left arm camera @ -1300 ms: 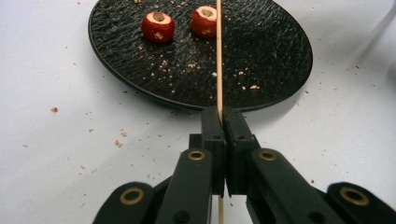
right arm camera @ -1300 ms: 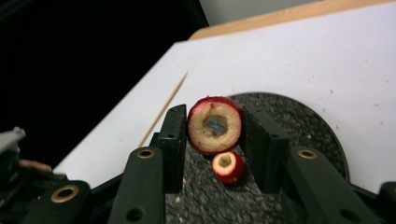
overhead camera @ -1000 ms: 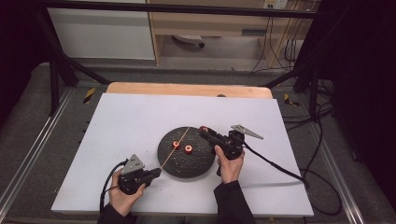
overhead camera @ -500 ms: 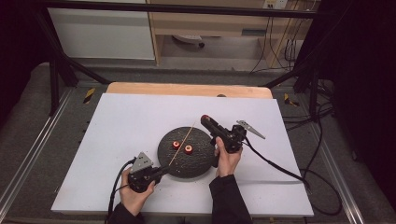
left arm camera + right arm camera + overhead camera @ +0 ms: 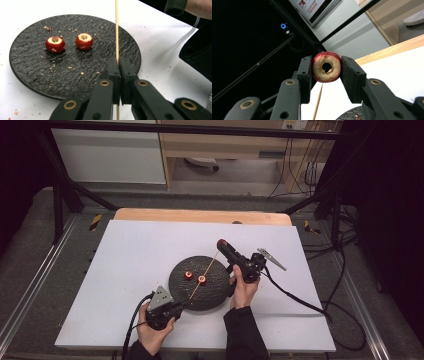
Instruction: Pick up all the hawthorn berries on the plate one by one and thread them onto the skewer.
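Note:
A round black slate plate (image 5: 212,295) lies on the white table with two cored red fruits (image 5: 188,275) (image 5: 202,279) on it. My left gripper (image 5: 186,302), at the plate's near left edge, is shut on a thin wooden skewer (image 5: 205,275) that slants up across the plate. In the left gripper view the jaws (image 5: 119,63) pinch the skewer (image 5: 116,30), and the fruits (image 5: 55,44) (image 5: 84,41) sit on the plate (image 5: 30,62). My right gripper (image 5: 222,244) is shut on a third cored fruit (image 5: 320,72), raised beyond the plate; the skewer tip (image 5: 317,101) points up just below it.
Crumbs lie scattered over the plate and the white tabletop (image 5: 125,260). A wooden board edge (image 5: 200,215) runs along the far side. Cables trail from both grippers, and metal frame rails flank the table. A person's hand and dark sleeve (image 5: 242,320) rest right of the plate.
My left gripper has moved to the right toward the plate with the skewer, whose tip now reaches close under the fruit in the right gripper. The right gripper's tip has lifted slightly.

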### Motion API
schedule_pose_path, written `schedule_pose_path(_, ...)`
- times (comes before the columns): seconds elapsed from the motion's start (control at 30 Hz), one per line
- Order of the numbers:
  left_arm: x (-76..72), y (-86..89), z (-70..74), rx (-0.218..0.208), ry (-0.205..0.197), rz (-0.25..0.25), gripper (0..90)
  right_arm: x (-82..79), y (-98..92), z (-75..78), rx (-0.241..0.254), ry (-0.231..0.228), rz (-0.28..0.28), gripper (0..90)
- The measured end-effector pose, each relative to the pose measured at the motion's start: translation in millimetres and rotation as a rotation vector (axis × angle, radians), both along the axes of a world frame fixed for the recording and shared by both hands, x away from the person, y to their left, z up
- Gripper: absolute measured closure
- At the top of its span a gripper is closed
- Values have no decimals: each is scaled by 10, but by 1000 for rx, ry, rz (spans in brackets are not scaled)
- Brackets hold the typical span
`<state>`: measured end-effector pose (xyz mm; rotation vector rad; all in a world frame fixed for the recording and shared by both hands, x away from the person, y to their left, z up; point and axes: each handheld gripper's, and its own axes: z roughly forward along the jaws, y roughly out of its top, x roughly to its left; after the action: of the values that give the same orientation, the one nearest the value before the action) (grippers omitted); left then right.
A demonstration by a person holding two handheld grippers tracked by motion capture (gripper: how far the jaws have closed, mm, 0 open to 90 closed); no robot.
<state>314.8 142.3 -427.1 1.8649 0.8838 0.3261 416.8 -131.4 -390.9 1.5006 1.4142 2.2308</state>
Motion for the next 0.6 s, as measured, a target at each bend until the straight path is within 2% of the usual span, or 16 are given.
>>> schedule_pose_path(0.2,-2,-2,8,-2,-2,4,881,-15,14,-6,31,-5,1,630)
schedule_pose_path(0.6,-4,-19,9,-4,-10,10,882,-16,18,-6,52,-6,7,631)
